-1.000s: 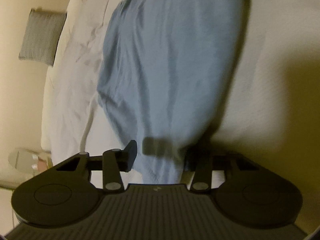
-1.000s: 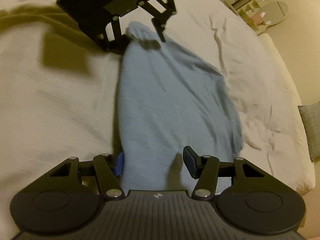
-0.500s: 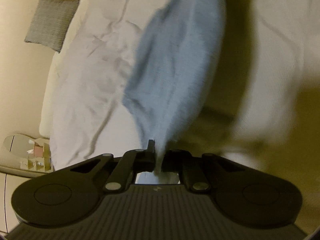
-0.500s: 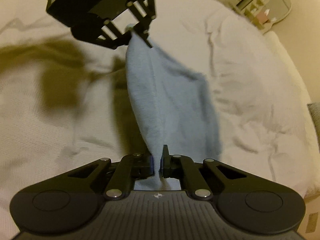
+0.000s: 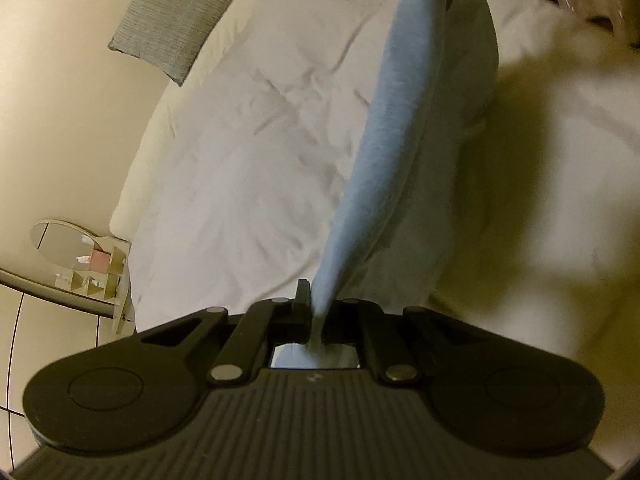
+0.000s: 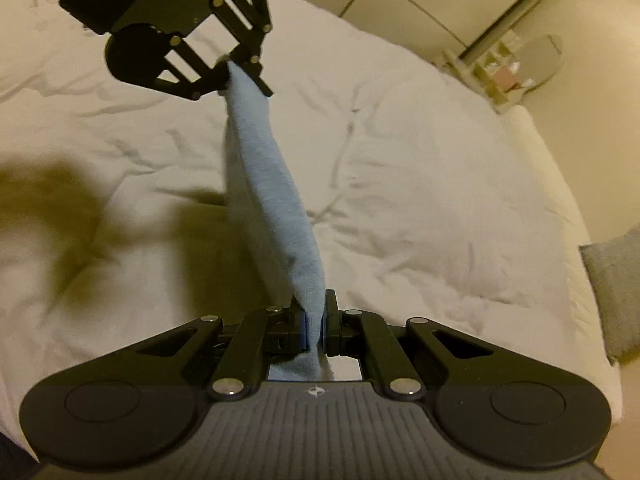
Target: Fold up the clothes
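In the left wrist view, going from the left side, there is a pale wall, then a small shelf with an oval mirror (image 5: 60, 242) standing close beside the lower corner of the bed (image 5: 240, 160), and higher up a grey cushion (image 5: 172, 20) that leans at the long edge of the mattress. The bed is covered by a wrinkled white duvet, and most of its surface lies bare, so there is wide free room on both sides of the cloth; on the right part of the duvet a broad dark shadow falls. The left gripper (image 5: 316, 312) looks down over the bed, and its two jaws are pressed together with one end of the blue garment (image 5: 384, 152) pinched between them. In the right wrist view the left gripper (image 6: 236, 68) appears at the top left, raised above the duvet and tilted, with the far end of the cloth caught in its tips. The right gripper (image 6: 314, 320) is at the bottom middle, its jaws also drawn tight on the near end of the blue garment (image 6: 272, 184). The garment is in the air above the bed, stretched between both tongs as a narrow band, and its lower part hangs down in a fold; whether this part touches the duvet cannot be told. It is light blue, soft knitted fabric. At the right, the bed edge (image 6: 560, 184) runs beside the wall, near the shelf and mirror (image 6: 540, 60), and the grey cushion (image 6: 616, 288) is at the far right.
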Demonstrator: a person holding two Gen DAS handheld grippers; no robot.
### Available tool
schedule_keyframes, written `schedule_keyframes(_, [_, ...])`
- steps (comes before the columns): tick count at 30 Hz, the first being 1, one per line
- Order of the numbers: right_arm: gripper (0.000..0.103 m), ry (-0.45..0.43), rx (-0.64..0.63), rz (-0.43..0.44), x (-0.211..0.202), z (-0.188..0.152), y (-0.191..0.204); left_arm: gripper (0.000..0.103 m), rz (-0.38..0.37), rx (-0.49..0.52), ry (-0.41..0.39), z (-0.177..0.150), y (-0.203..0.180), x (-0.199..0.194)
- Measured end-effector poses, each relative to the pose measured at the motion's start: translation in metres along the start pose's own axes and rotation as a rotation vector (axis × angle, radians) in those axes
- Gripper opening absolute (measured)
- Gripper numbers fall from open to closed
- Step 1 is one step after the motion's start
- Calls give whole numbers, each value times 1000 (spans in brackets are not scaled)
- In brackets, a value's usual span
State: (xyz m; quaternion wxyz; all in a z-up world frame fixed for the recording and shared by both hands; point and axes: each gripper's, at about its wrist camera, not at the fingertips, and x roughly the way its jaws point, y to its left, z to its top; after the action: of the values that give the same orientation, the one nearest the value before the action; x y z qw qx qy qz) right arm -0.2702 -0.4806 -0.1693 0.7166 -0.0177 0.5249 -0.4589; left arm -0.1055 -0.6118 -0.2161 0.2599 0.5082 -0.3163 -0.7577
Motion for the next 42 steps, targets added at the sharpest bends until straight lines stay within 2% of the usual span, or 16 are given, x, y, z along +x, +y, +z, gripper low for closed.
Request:
schedule_keyframes(3, [3, -3, 1, -53, -10, -16, -17, 3, 14, -34, -58, 23, 6, -8])
schedule_keyframes(7, [3, 23, 13, -104, -33, -42, -36, 3, -7, -69, -115, 61, 3, -11])
schedule_keyframes(12, [3, 42, 31, -130, -32, -75, -91, 3, -29, -89, -144, 123, 8, 11])
schedule_keyframes(16, [3, -7, 5, -142, 2, -98, -162, 3, 18, -135, -115, 172, 30, 53])
schedule_keyframes(21, [3, -138, -86, -162, 54, -116, -255, 3, 119, -206, -20, 221, 63, 111])
schedule_keyframes(24, [3, -209, -140, -158, 75, -133, -281, 3, 148, -241, 48, 245, 64, 136])
schedule_keyframes(27, [4, -195, -149, -122, 109, -168, -278, 3, 111, -243, 109, 260, 35, 161])
schedule_keyframes(33, [2, -100, -202, -61, 200, -240, -208, 4, 19, -232, 181, 255, -77, 227])
schedule_keyframes(34, [2, -100, -230, -70, 208, -252, -195, 4, 25, -236, 179, 252, -94, 234])
schedule_keyframes(38, [5, -145, -279, -161, 220, -288, -165, 7, 133, -242, 146, 241, -134, 236])
schedule_keyframes(42, [6, -190, -296, -272, 225, -298, -151, 8, 232, -233, 112, 236, -157, 234])
